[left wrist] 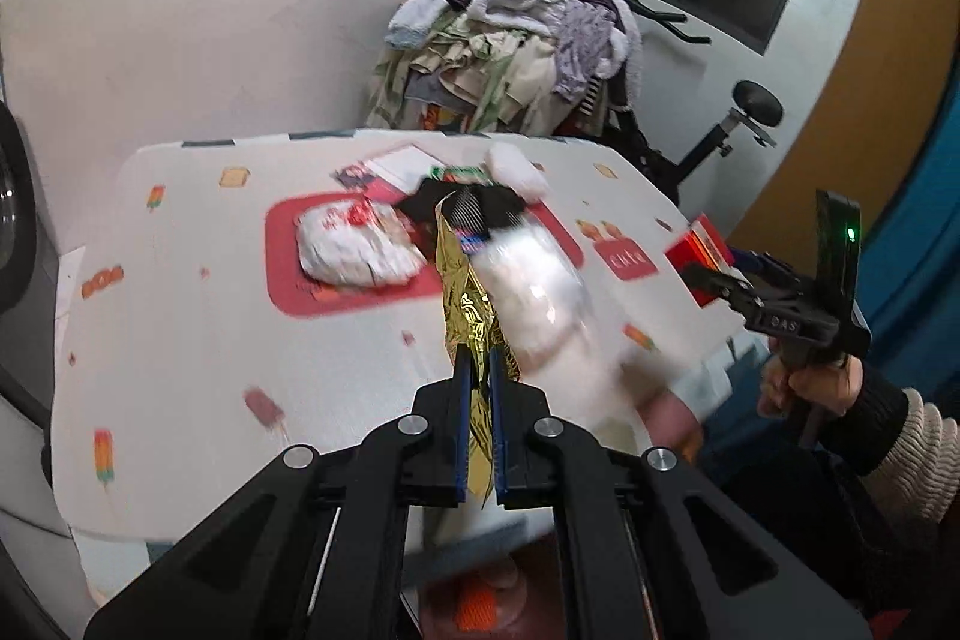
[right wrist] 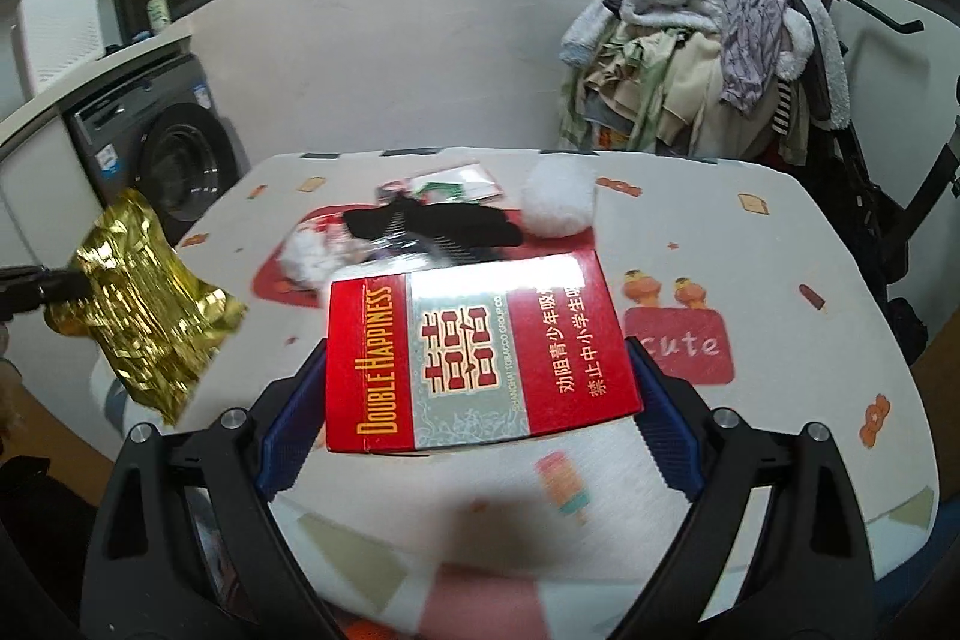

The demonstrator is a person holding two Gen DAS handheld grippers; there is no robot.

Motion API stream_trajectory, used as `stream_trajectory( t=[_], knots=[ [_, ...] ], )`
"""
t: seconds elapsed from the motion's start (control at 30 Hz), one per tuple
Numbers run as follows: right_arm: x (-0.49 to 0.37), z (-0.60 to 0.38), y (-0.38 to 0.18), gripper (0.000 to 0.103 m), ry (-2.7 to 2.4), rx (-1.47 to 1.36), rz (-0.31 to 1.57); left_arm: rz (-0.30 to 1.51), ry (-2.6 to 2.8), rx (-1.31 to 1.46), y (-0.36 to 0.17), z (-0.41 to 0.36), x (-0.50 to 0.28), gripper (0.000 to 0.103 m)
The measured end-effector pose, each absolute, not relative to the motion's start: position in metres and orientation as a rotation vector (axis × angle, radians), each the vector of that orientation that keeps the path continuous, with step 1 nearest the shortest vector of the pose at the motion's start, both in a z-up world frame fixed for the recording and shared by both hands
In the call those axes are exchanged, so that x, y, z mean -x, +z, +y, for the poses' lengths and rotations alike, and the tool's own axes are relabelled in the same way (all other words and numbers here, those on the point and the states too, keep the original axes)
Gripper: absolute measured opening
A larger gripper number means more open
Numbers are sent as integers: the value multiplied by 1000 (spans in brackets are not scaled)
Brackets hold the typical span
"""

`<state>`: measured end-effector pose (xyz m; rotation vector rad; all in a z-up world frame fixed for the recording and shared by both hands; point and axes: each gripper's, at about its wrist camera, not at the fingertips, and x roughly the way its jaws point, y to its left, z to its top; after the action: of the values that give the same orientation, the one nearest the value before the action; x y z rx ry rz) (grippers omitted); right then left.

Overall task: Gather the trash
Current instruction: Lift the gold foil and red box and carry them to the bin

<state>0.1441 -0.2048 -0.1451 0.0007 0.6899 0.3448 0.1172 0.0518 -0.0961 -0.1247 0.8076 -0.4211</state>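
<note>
My left gripper (left wrist: 479, 361) is shut on a crumpled gold foil wrapper (left wrist: 465, 304), held above the table; the wrapper also shows in the right wrist view (right wrist: 141, 307). A blurred clear plastic piece (left wrist: 543, 292) hangs beside the foil. My right gripper (right wrist: 480, 367) is shut on a red Double Happiness cigarette box (right wrist: 480, 352), held above the table; the box also shows in the left wrist view (left wrist: 699, 247). On the red placemat (left wrist: 288, 274) lie a crumpled white bag (left wrist: 354, 247), a black item (left wrist: 480, 208) and a white wad (left wrist: 516, 169).
The table (left wrist: 180, 340) has a white cloth with small prints. Paper cards (left wrist: 390, 166) lie at its far side. A heap of clothes (left wrist: 516, 40) on an exercise bike stands behind. A washing machine (right wrist: 156, 154) is at the left.
</note>
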Motion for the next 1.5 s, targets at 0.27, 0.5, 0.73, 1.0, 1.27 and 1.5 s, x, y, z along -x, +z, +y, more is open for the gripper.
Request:
stream_trajectory(
  t=[0.27,0.5,0.73,1.0,1.27,1.5],
  knots=[
    [-101,-176,-147,90,406,19,695,874,-514,94,-125,31,-54,6],
    [-79,-159,-151,90,444,36,703,945,-574,11,-159,8,-18,6],
    [-59,-158,-165,90,457,27,730,999,-590,-100,-212,-15,6,6],
    [-39,-161,-196,90,447,-5,794,1024,-581,-29,-241,-5,-1,41],
    [-19,-141,-233,90,494,-10,888,842,-412,88,-193,27,7,90],
    [-7,-115,-263,90,553,22,986,763,-288,99,-171,46,14,96]
  ],
)
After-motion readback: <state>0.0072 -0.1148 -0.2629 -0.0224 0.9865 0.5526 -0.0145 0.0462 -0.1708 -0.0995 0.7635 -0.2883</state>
